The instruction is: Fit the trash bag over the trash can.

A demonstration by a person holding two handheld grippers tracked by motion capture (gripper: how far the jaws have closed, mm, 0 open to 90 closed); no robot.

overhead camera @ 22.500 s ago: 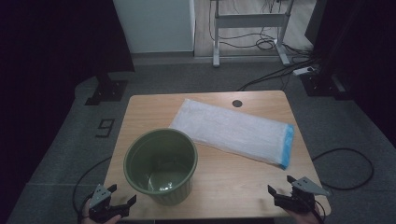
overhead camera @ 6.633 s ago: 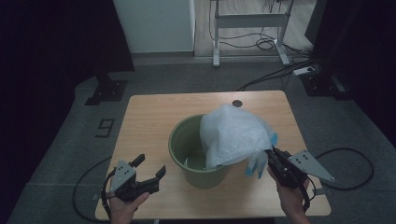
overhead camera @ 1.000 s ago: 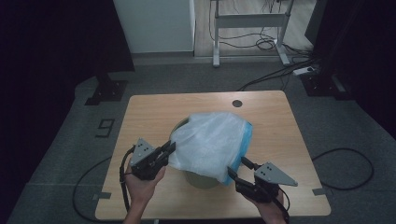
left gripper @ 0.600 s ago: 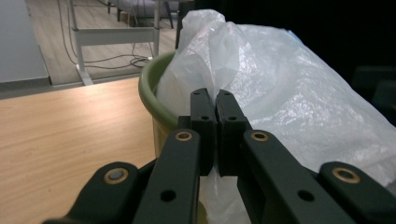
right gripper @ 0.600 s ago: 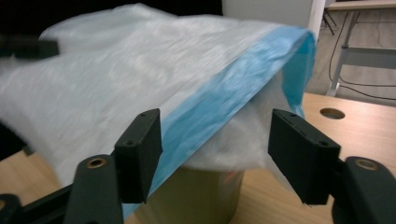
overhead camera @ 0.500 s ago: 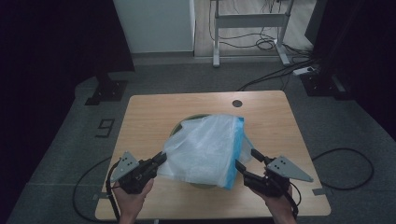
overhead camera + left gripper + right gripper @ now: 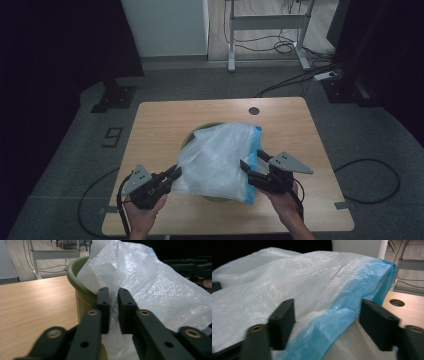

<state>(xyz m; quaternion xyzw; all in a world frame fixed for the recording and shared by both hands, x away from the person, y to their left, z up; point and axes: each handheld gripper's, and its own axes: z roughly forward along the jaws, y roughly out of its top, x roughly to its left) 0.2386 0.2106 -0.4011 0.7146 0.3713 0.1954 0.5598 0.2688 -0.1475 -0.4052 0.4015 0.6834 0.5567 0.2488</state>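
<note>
Plastic bag (image 7: 217,160) draped over green bin (image 7: 82,293) at table (image 7: 155,125) centre, blue-edged side toward right. Left gripper (image 7: 172,176) pinches thin fold of bag at bin's near-left rim; jaws just eased slightly wider, film between them. Right gripper (image 7: 252,161) spread wide astride blue edge, jaws just narrowing, pads not pressing.

A light wooden table (image 7: 160,125) stands on grey carpeted floor (image 7: 75,150). At twelve o'clock sits a white metal desk frame (image 7: 265,22) over tangled black cables (image 7: 285,47); darkness fills nine o'clock.
</note>
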